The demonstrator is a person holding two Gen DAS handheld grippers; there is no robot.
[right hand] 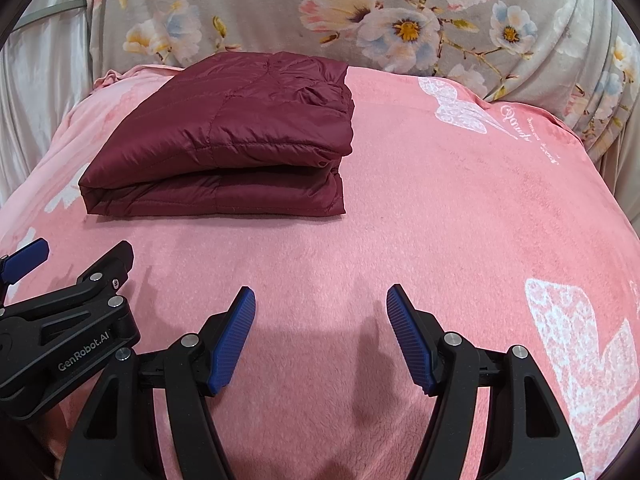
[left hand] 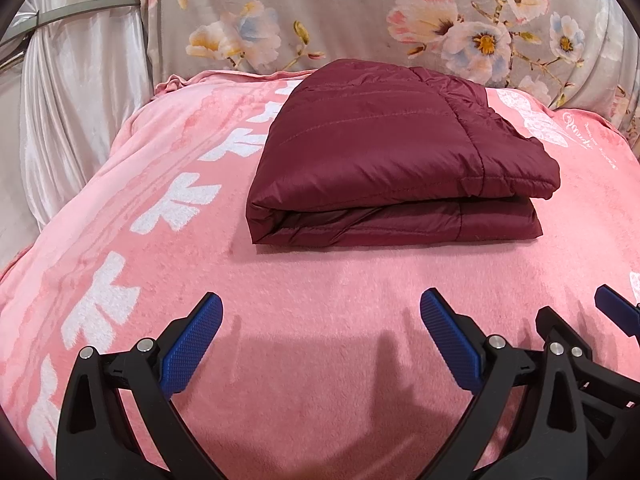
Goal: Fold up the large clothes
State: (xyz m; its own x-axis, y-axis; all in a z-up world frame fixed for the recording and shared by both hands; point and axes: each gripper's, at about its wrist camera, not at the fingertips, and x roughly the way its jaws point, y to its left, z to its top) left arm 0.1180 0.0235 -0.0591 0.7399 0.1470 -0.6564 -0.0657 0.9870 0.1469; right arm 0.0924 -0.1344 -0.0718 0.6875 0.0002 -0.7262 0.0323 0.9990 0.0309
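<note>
A maroon quilted puffer jacket (left hand: 392,152) lies folded into a thick rectangular bundle on a pink blanket (left hand: 320,288); it also shows in the right wrist view (right hand: 224,140) at the upper left. My left gripper (left hand: 322,304) is open and empty, hovering over bare blanket in front of the jacket. My right gripper (right hand: 321,298) is open and empty, to the right of and in front of the jacket. Each gripper's black frame shows at the edge of the other's view, the right one (left hand: 616,308) and the left one (right hand: 72,292).
The pink blanket has white flower and butterfly prints (right hand: 580,344). A grey floral cloth (left hand: 360,12) rises behind it. A shiny white curtain (left hand: 72,112) hangs at the far left. The blanket's edges drop away at left and right.
</note>
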